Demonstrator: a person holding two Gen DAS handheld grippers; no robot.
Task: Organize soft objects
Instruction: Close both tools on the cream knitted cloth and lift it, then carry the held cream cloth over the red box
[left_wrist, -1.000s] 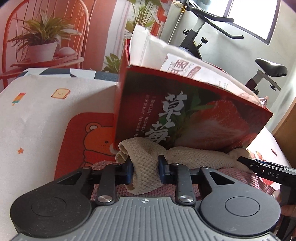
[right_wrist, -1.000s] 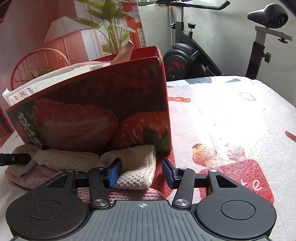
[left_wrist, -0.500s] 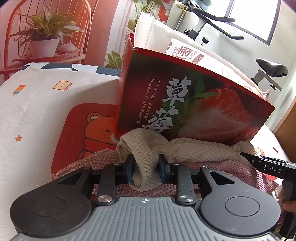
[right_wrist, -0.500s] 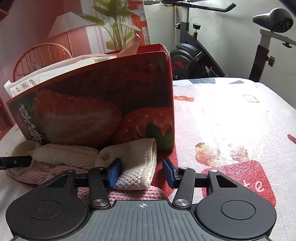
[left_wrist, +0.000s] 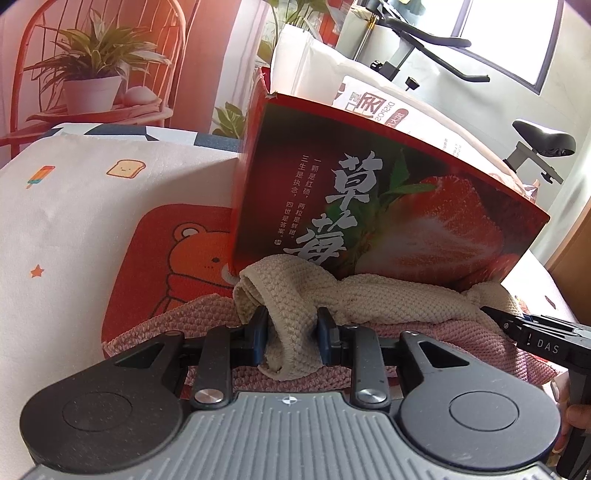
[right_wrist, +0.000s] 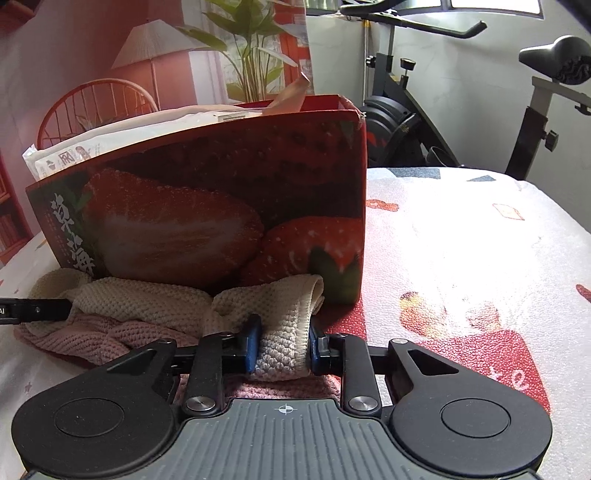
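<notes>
1. Jaws of the left gripper (left_wrist: 290, 341) and right gripper (right_wrist: 282, 345) each pinch an end of the beige waffle-knit cloth (left_wrist: 388, 301).
2. The cloth sags limp over a pink knitted cloth (right_wrist: 92, 338), against the red strawberry-printed cardboard box (left_wrist: 388, 206); gathered corners likely give the surest hold.

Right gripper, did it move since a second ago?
Yes. The right gripper was open beside the beige cloth; now it has closed on the cloth's end, which still lies in front of the strawberry box.
</notes>
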